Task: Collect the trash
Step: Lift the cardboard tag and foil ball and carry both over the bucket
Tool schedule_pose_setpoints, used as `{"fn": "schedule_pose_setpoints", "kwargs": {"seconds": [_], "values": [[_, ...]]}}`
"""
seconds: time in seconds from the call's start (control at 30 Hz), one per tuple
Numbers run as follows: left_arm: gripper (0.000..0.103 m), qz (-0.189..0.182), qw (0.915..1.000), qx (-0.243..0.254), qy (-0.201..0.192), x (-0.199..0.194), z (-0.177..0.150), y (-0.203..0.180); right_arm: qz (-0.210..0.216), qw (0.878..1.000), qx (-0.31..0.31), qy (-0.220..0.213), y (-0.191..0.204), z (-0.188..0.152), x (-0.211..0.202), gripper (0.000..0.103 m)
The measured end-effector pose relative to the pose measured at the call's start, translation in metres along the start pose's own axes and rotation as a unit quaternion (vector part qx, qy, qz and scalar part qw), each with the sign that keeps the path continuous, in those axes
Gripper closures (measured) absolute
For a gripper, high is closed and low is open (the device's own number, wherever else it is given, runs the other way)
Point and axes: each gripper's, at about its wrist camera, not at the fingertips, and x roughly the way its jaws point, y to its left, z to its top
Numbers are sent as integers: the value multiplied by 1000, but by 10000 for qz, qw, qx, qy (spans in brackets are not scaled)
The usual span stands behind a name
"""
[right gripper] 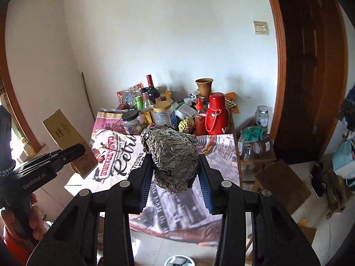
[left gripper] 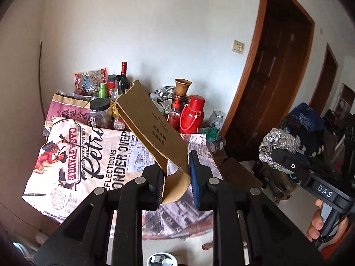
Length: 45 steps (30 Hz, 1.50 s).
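Note:
My left gripper [left gripper: 176, 177] is shut on a flat brown cardboard box [left gripper: 150, 128], which stands up tilted to the left above the table. The box also shows in the right wrist view [right gripper: 66, 139], held by the left gripper [right gripper: 73, 153]. My right gripper [right gripper: 175, 173] is shut on a crumpled ball of aluminium foil [right gripper: 173, 155], held above the table's front part. The foil ball shows in the left wrist view [left gripper: 277, 144] at the right, with the right gripper [left gripper: 286, 157] behind it.
The table has a newspaper-print cloth [right gripper: 221, 153]. At its back stand a red flask [right gripper: 216, 115], a wine bottle [right gripper: 152, 88], jars, a clay pot [right gripper: 204, 86] and food bags. A low stool with jars [right gripper: 255, 146] stands right. A round container [right gripper: 179, 261] is on the floor below.

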Motion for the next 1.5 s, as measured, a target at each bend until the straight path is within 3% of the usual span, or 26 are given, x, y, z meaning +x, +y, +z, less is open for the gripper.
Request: {"fn": "schedule_pose_setpoints", "kwargs": {"seconds": [0.43,0.6,0.77,0.93,1.17,1.33,1.5], "values": [[83,-314,9993,178,133,-119,-90,37,-208,9997,133,31,94,-97,-84,67],[83,-427,9978,68,499,-137,-118,44,-298,9992,87,241,113,-123,-103,67],[83,-383,9961,97,793,-140,-138,40,-347,9980,181,505,105,-141,-108,67],[83,-301,9937,-43,1081,-126,-160,32,-264,9944,291,982,82,-164,-90,67],[83,-139,9832,-517,1744,-65,-206,31,-245,9860,135,1641,45,-199,-47,67],[83,172,9713,-672,2275,-8,-261,37,-114,9748,183,2219,16,-246,1,67],[83,340,9500,-975,2948,49,-339,57,-55,9600,127,2796,1,-306,52,66]]}}
